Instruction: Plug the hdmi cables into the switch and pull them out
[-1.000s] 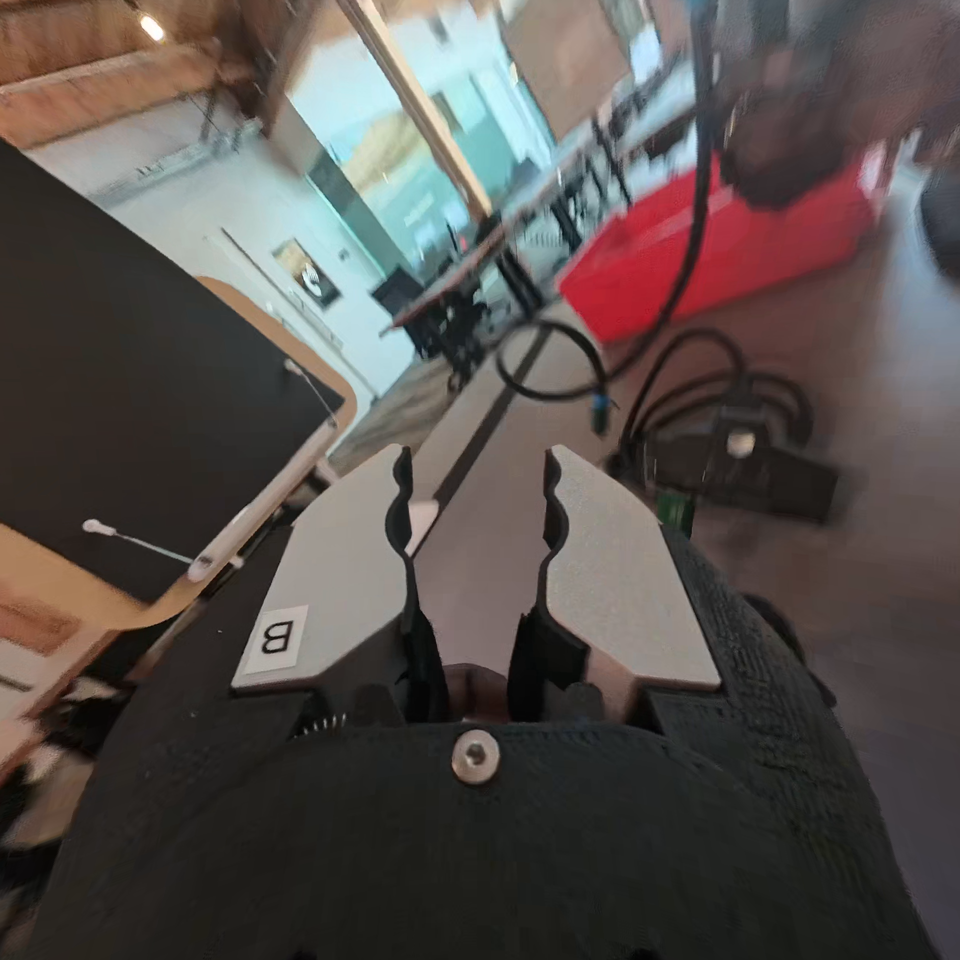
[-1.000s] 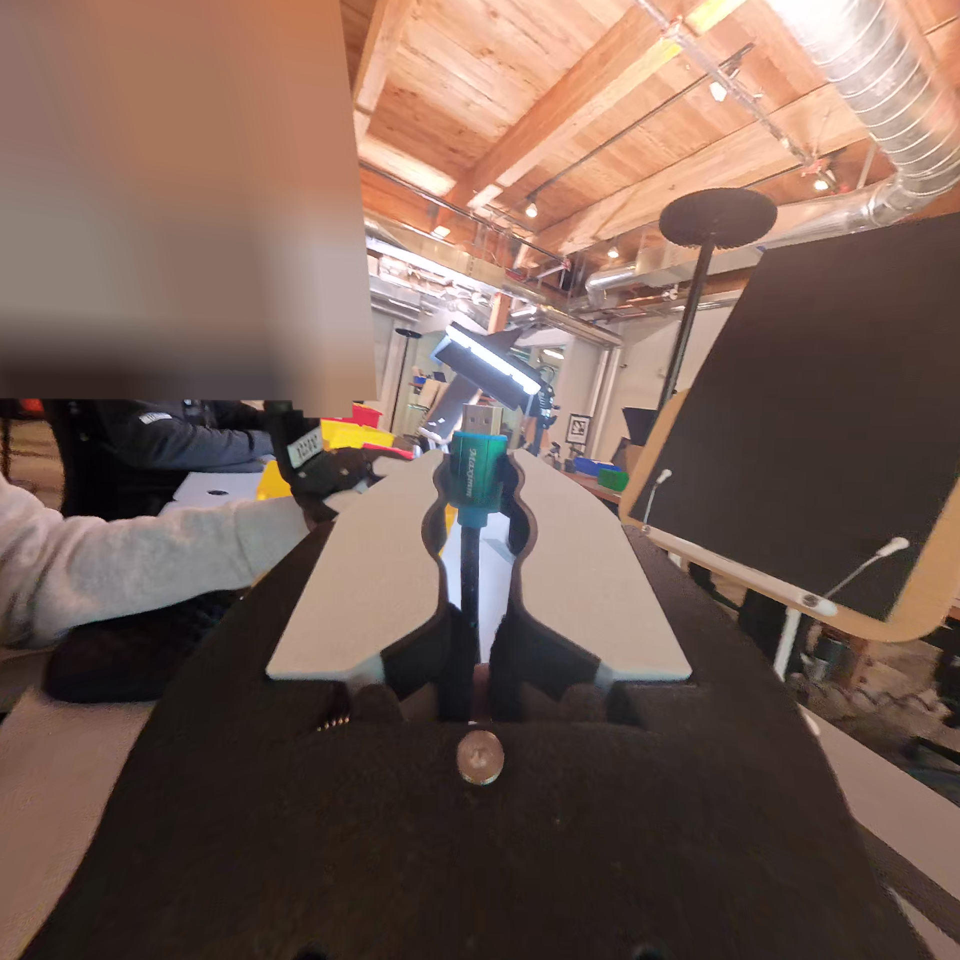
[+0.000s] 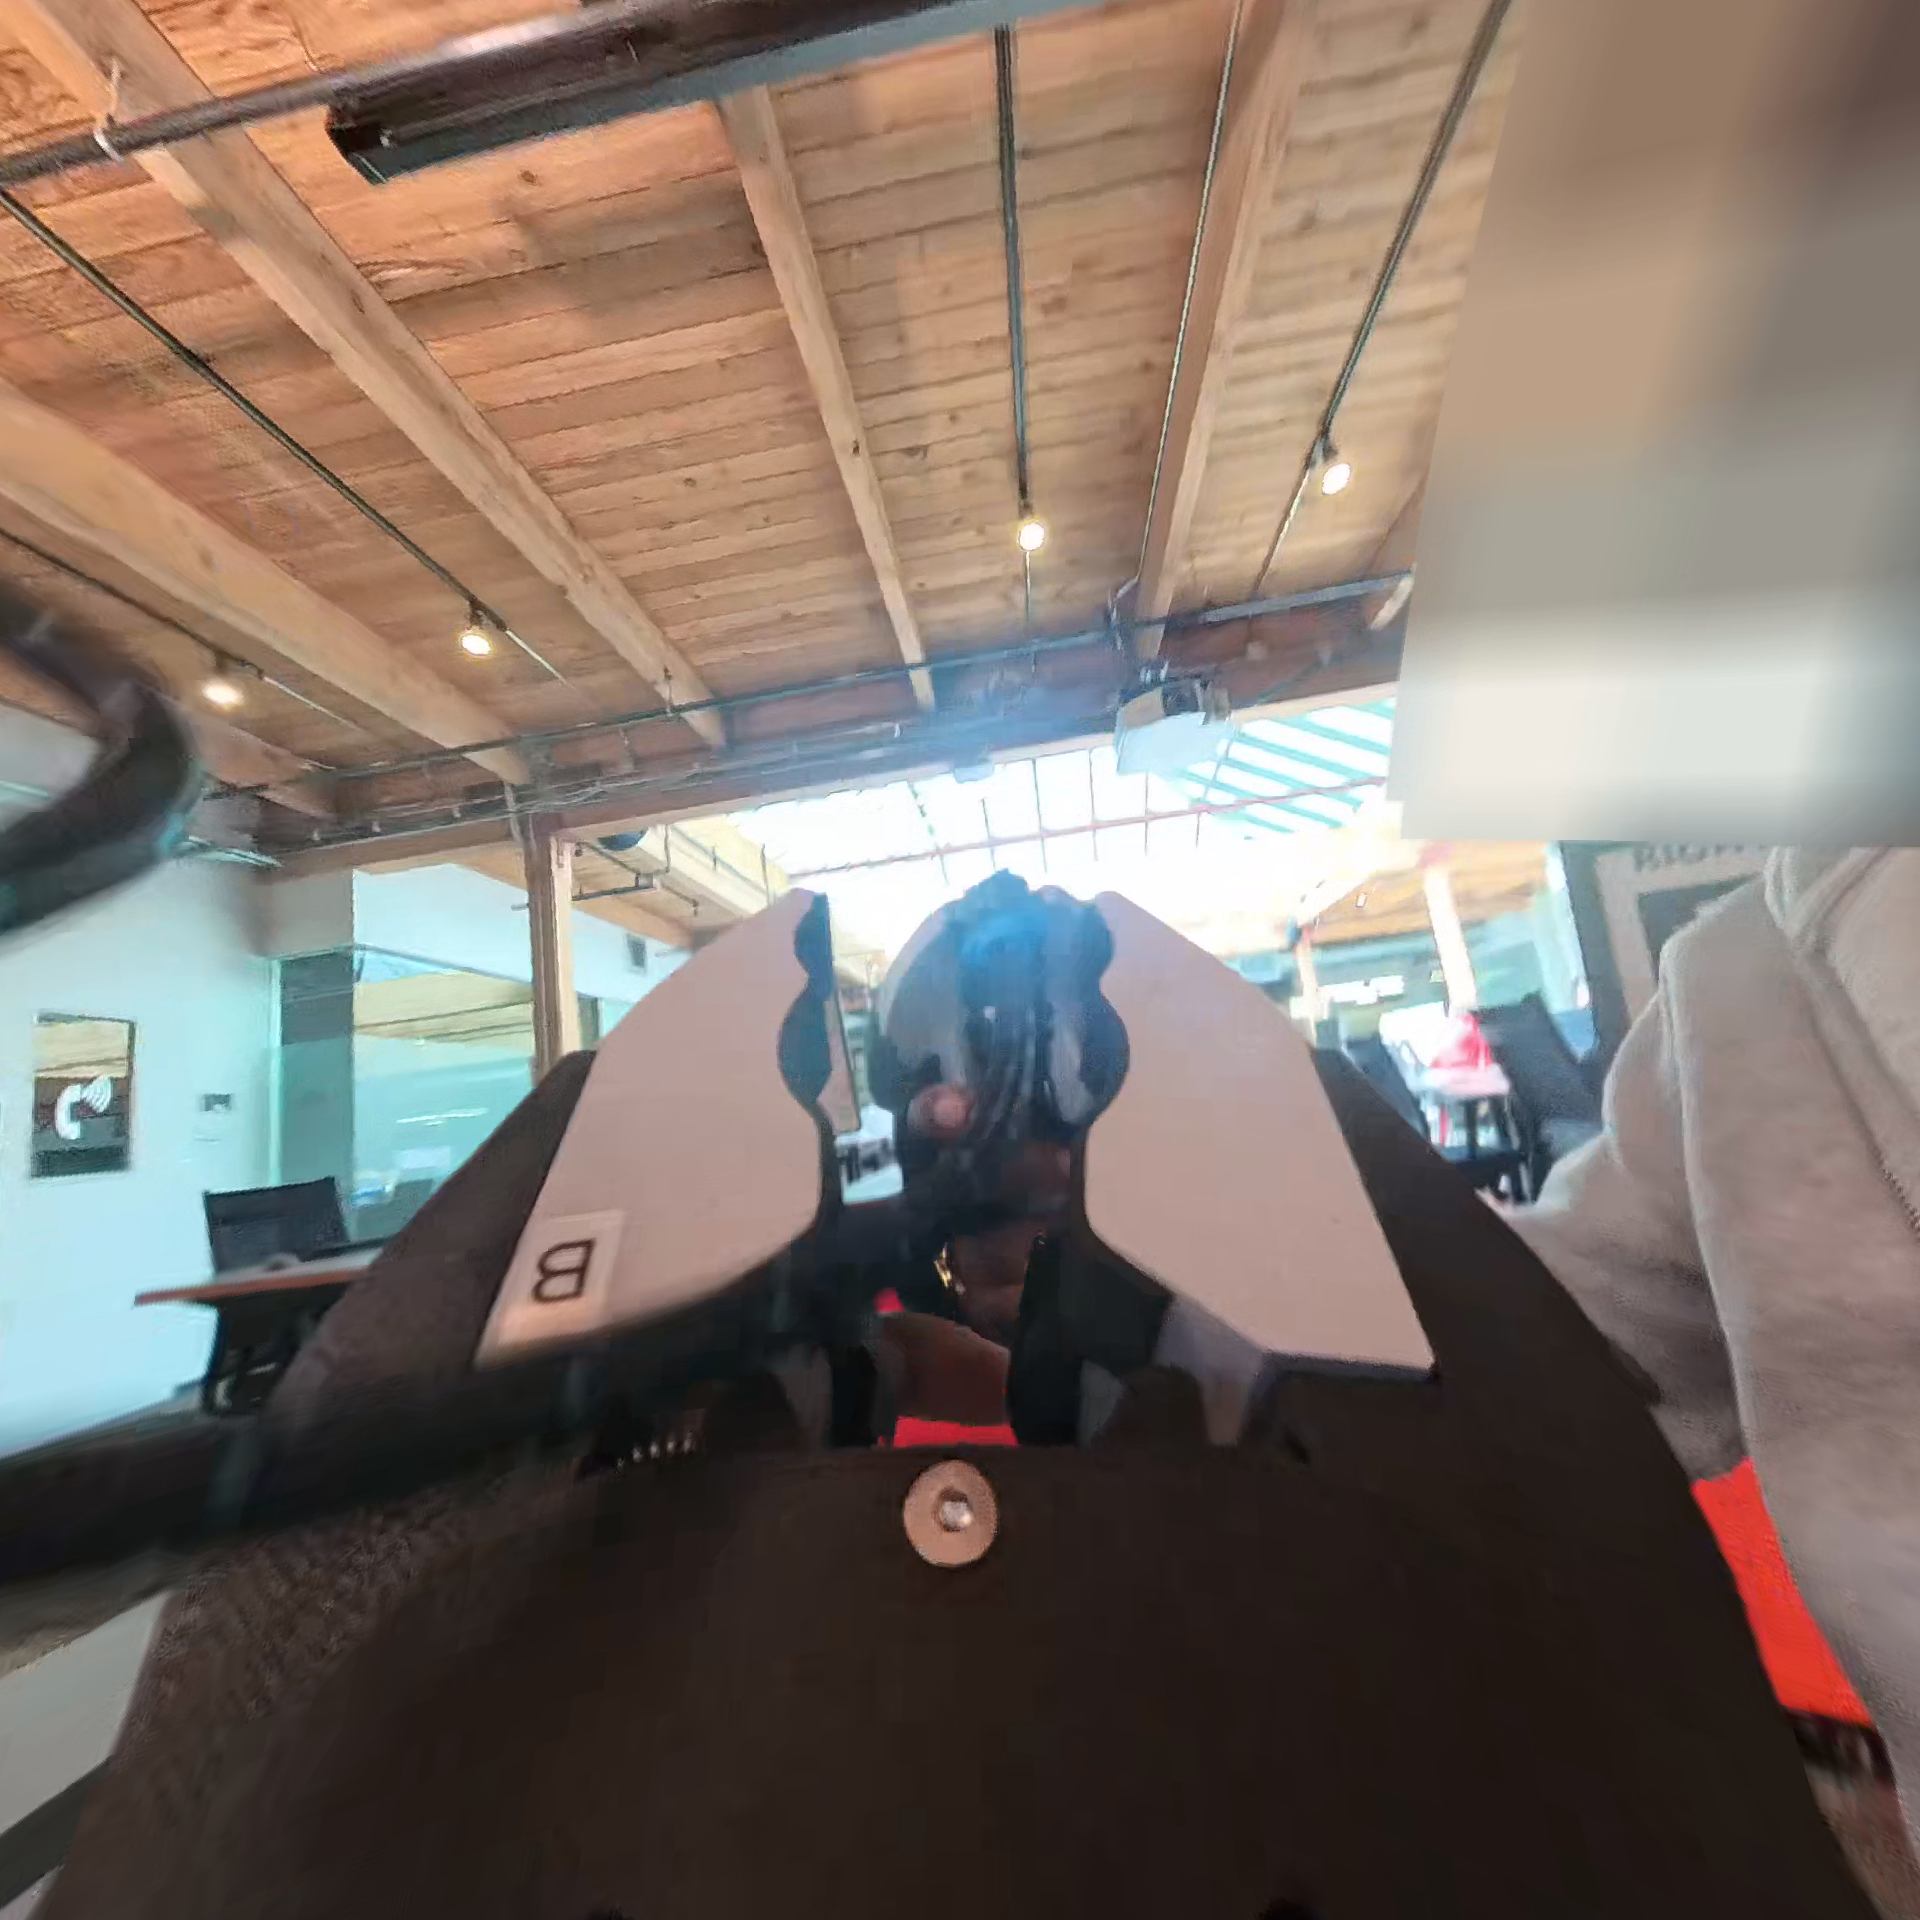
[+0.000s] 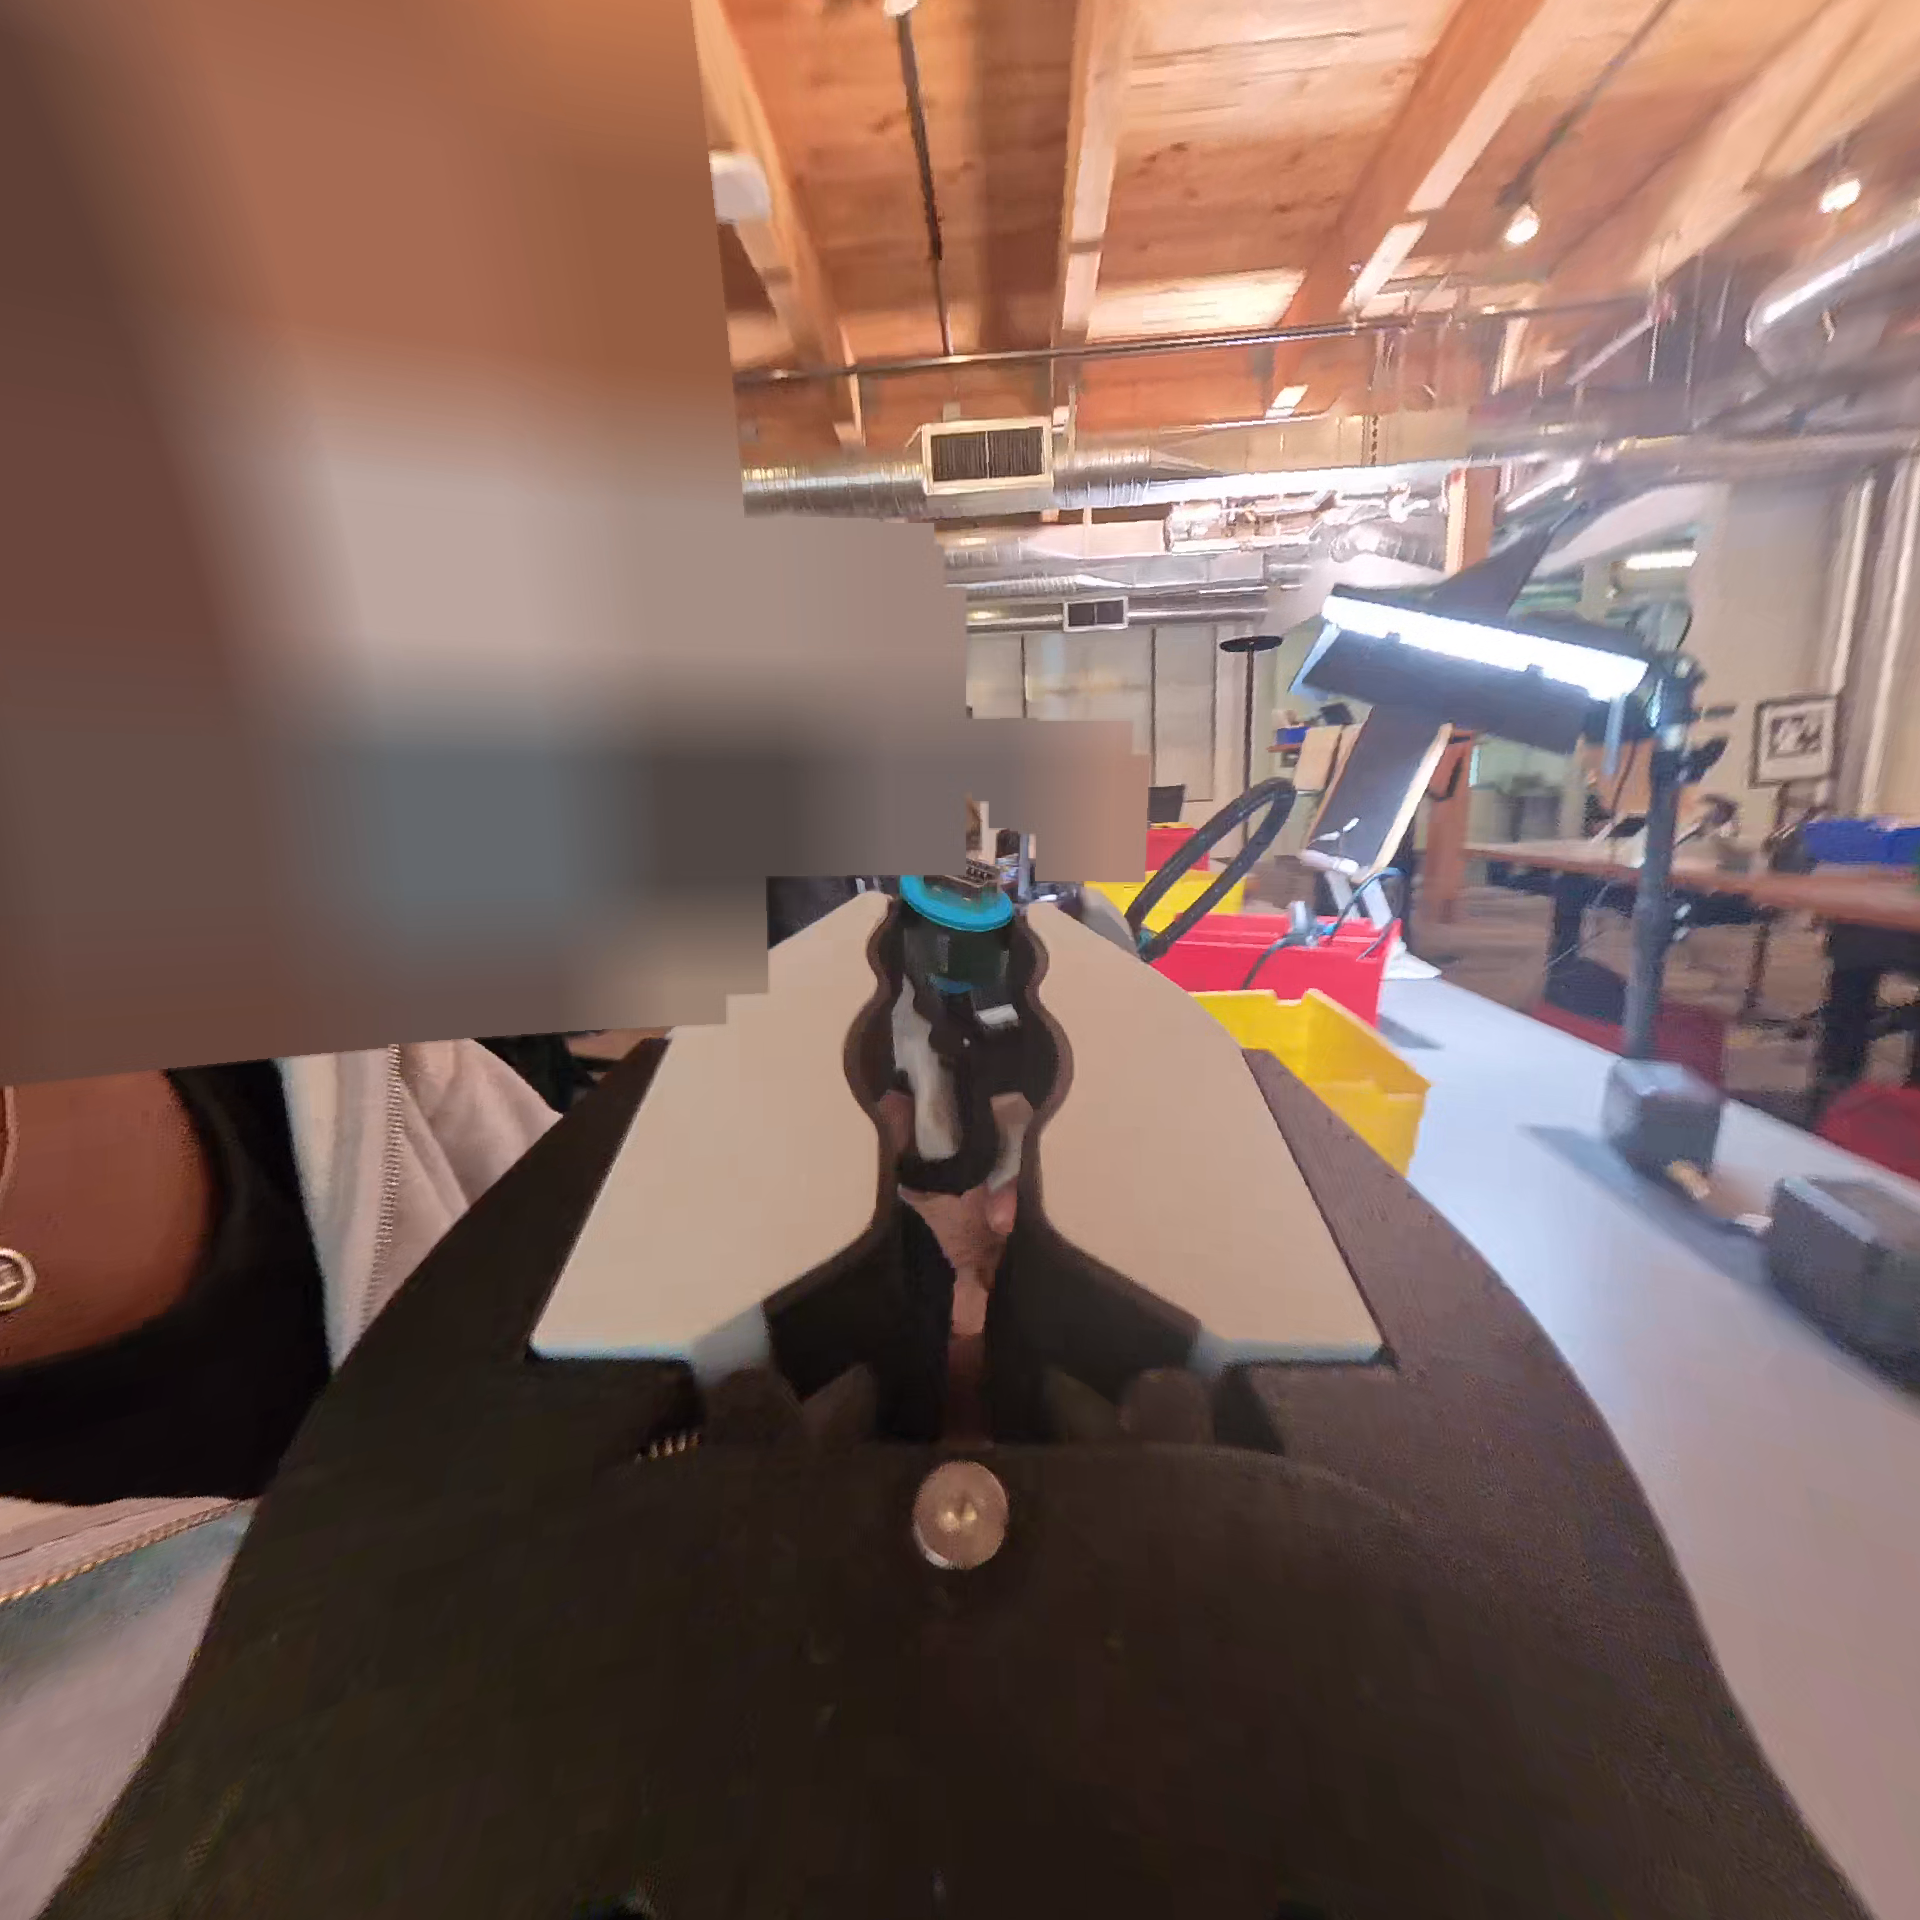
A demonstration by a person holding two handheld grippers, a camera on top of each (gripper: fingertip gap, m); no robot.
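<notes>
Both grippers have swung upward since a second ago; the left wrist view has left the tabletop for ceiling beams. Right gripper (image 4: 956,914), frame centre, stays clamped narrow on the teal HDMI plug (image 4: 954,930), metal tip poking past the fingertips. Left gripper (image 3: 961,997) stands wide, empty; the other gripper shows blurred through its gap. Black cable loop (image 4: 1210,868) hangs right of centre above red bins (image 4: 1288,961). Switch not in view. Risk: with neither camera on the switch, the plug may meet the port crooked and jam.
</notes>
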